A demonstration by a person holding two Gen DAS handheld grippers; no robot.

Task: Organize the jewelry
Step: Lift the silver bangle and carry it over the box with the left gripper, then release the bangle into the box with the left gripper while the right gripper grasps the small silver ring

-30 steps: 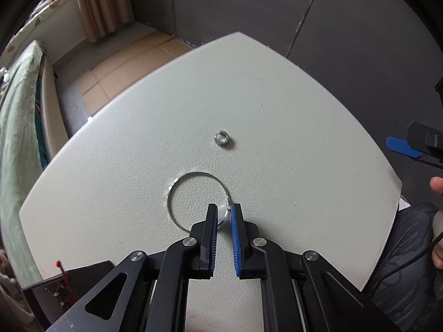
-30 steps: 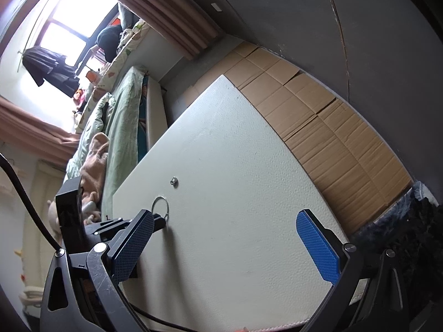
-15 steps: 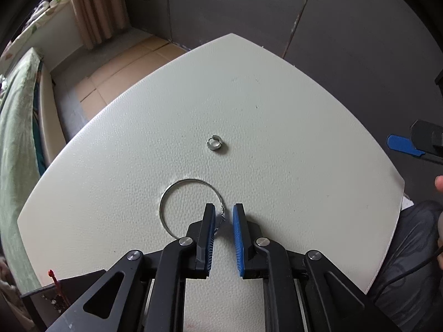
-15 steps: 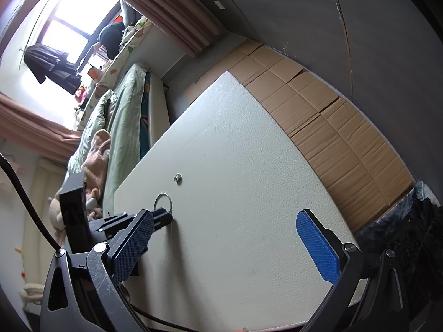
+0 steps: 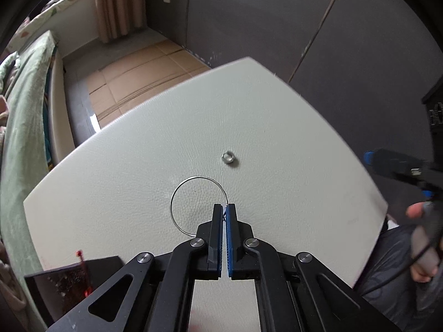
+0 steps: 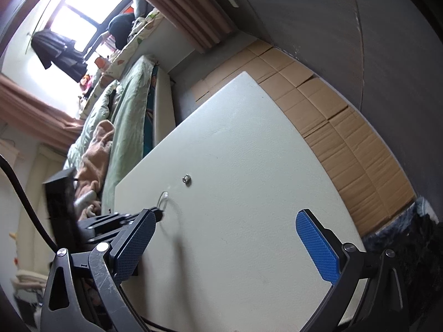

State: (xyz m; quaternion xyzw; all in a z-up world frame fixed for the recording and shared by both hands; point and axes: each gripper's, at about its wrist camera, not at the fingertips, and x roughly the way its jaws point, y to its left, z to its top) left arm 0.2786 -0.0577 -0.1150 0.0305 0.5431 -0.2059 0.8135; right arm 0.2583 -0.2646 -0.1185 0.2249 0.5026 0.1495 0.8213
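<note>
A thin silver wire bangle (image 5: pixel 177 193) is pinched at its right side by my left gripper (image 5: pixel 224 209), which is shut on it; the hoop seems raised off the white table (image 5: pixel 277 127). A small silver ring (image 5: pixel 228 157) lies on the table beyond the bangle. In the right wrist view the bangle (image 6: pixel 163 197) stands tilted up from the table at the left gripper's tips, with the ring (image 6: pixel 187 179) just past it. My right gripper (image 6: pixel 227 238) is open and empty, held over the table's near side.
A dark box (image 5: pixel 63 285) with a red tag sits at the table's near left corner. A bed with green bedding (image 6: pixel 121 105) runs along the table's left side. Cardboard sheets (image 6: pixel 340 127) cover the floor past the far edge.
My left gripper has closed on the bangle and lifted it, so the hoop now stands tilted up. The small ring has not moved. The right gripper stays open.
</note>
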